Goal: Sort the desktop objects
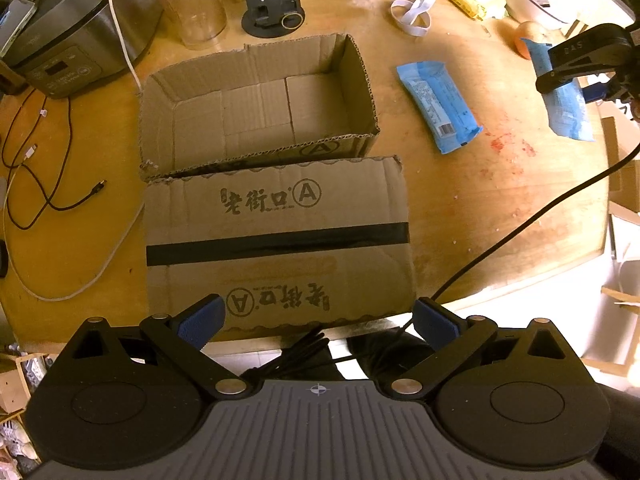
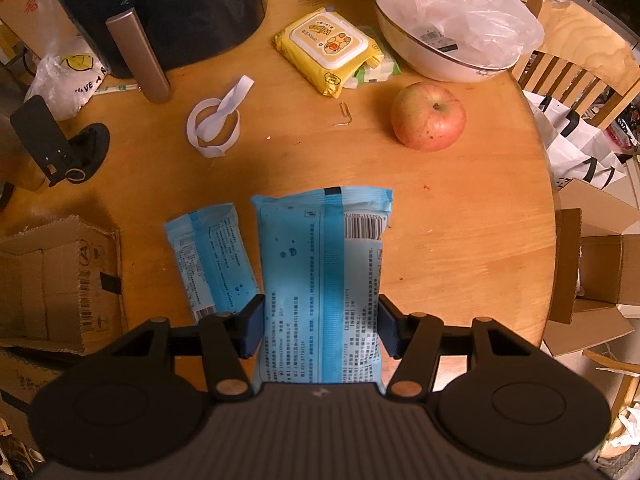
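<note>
My right gripper (image 2: 320, 326) is shut on a blue wipes pack (image 2: 322, 276) and holds it above the table; it also shows in the left wrist view (image 1: 568, 108). A second blue pack (image 2: 212, 260) lies flat on the table to its left, also in the left wrist view (image 1: 438, 104). An open cardboard box (image 1: 256, 100) stands empty at the table's middle, its flap (image 1: 280, 240) folded toward me. My left gripper (image 1: 316, 320) is open and empty over the flap's near edge.
An apple (image 2: 429, 116), a yellow wipes pack (image 2: 330, 48), a white strap loop (image 2: 218, 120) and a white bowl (image 2: 444, 58) lie beyond. An air fryer (image 2: 160, 8), a phone stand (image 1: 274, 12), a plastic cup (image 1: 196, 8), a cooker (image 1: 76, 28) and cables (image 1: 52, 184) sit at the back and left.
</note>
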Tool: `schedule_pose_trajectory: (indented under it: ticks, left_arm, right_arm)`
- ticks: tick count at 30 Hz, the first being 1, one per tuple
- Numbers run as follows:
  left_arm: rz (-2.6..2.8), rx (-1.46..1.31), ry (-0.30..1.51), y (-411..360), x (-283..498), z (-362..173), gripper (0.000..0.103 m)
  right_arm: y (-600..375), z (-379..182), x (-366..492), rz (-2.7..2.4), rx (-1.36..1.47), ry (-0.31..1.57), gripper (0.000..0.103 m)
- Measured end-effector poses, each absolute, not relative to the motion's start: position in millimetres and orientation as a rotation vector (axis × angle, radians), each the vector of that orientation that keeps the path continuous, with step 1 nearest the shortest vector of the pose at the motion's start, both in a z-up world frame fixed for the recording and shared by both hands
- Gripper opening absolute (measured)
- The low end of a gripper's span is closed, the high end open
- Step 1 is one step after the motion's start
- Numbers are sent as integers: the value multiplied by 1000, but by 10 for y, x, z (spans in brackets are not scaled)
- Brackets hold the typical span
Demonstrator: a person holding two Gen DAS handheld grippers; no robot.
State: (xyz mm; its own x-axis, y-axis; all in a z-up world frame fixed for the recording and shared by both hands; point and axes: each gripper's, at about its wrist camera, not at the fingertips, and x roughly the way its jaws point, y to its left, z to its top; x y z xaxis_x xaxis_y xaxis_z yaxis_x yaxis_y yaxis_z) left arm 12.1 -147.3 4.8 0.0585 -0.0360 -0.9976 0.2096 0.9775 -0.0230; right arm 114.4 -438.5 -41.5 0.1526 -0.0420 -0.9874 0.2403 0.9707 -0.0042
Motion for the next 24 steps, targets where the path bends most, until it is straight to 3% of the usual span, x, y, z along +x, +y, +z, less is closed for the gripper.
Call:
schedule_pose_trajectory:
  ticks: [24]
  left_arm:
    - [-158,107,1494,-1213,119,110,103]
  right_arm:
    - [-4094,-422,1241,-173,166,1397,55]
